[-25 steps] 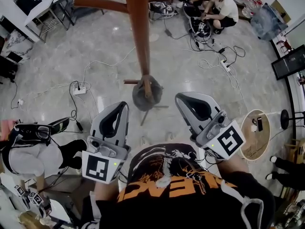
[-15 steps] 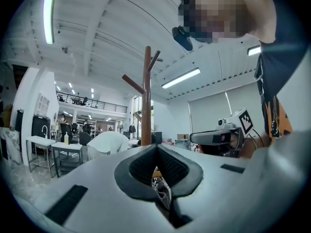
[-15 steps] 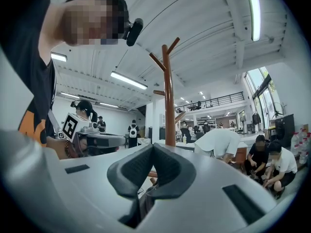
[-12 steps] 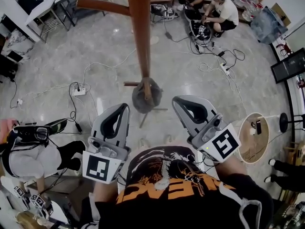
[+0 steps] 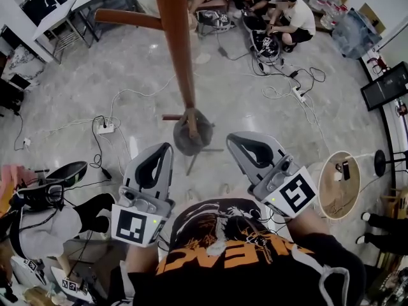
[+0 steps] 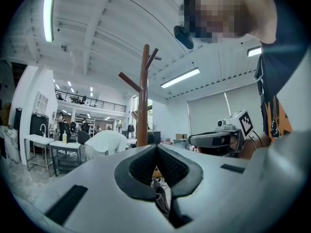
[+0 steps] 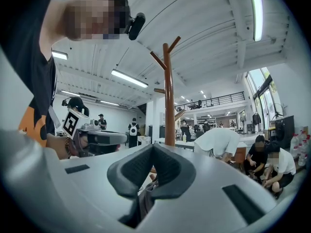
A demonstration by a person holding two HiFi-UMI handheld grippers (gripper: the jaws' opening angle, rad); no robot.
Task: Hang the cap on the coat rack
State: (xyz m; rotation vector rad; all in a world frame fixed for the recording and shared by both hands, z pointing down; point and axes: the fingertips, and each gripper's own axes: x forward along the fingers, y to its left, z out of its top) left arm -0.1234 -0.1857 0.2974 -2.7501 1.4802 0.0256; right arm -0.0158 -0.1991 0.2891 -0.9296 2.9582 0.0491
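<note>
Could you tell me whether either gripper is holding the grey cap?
No, the grey fabric cap hangs low on the brown wooden coat rack.

Big lab/workshop hall: floor cables (image 5: 278, 92), pwr strip (image 5: 106, 128), metal tables (image 6: 41, 142), mezzanine (image 7: 214, 101), tube lights (image 7: 254, 11)

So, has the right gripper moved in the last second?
Yes: the right gripper has drifted left, away from the round table, toward the coat rack.

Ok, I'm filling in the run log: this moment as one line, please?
grey cap: hanging low on coat rack | left gripper: shut, empty | right gripper: shut, empty
</note>
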